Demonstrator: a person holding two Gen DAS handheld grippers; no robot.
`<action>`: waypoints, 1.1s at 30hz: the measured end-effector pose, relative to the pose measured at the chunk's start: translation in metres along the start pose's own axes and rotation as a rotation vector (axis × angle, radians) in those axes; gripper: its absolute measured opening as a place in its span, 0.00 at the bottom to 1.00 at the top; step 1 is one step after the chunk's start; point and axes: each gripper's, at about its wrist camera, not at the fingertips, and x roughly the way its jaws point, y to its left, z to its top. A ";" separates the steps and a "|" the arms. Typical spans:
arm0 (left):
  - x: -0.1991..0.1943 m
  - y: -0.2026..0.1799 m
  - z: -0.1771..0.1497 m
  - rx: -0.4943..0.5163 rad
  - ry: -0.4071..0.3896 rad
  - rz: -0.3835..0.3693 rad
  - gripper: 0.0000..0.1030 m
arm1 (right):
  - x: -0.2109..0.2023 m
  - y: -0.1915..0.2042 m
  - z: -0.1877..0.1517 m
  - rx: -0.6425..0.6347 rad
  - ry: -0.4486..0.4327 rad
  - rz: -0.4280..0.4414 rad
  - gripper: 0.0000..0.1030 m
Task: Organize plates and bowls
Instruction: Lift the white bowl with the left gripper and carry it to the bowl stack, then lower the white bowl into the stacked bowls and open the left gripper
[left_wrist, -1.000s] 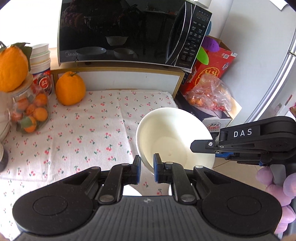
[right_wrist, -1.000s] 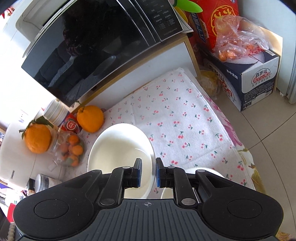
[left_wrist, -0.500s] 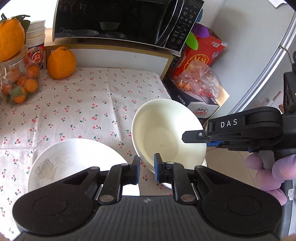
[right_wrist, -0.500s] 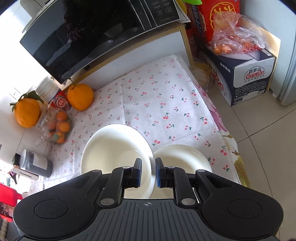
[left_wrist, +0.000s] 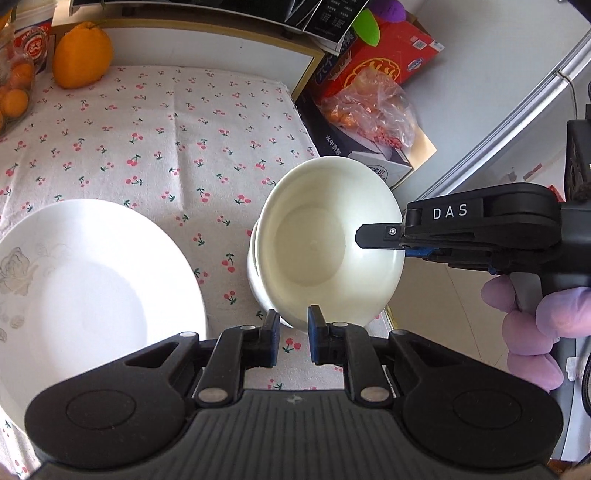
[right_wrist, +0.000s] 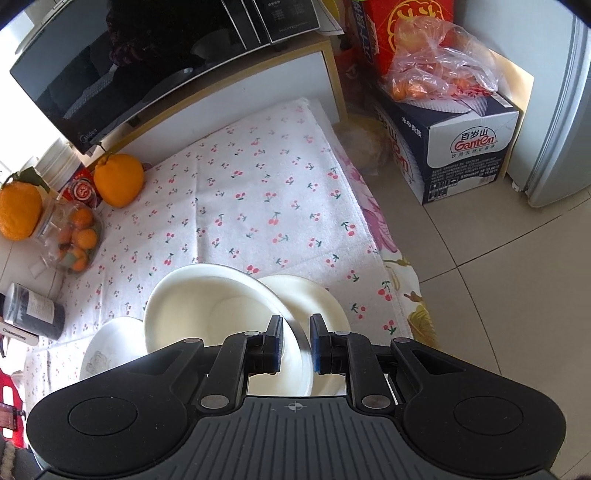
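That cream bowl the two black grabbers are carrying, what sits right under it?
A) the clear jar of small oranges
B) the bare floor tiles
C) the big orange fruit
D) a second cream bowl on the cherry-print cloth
D. In the left wrist view the tilted cream bowl hangs just over a second cream bowl, whose rim peeks out beneath it on the cherry-print cloth.

Right gripper (right_wrist: 296, 341) fingers (right_wrist: 275, 343) pinch tilted bowl (right_wrist: 207, 314) rim (second bowl (right_wrist: 314, 299) beneath).
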 end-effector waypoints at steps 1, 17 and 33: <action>0.002 0.000 0.000 -0.002 0.004 -0.002 0.13 | 0.001 -0.001 0.000 -0.003 0.001 -0.007 0.15; 0.015 -0.002 0.001 -0.011 0.019 0.018 0.14 | 0.020 -0.013 0.002 0.010 0.031 -0.025 0.17; 0.013 -0.009 0.000 0.076 -0.015 0.065 0.17 | 0.020 -0.006 0.001 -0.043 0.006 -0.041 0.18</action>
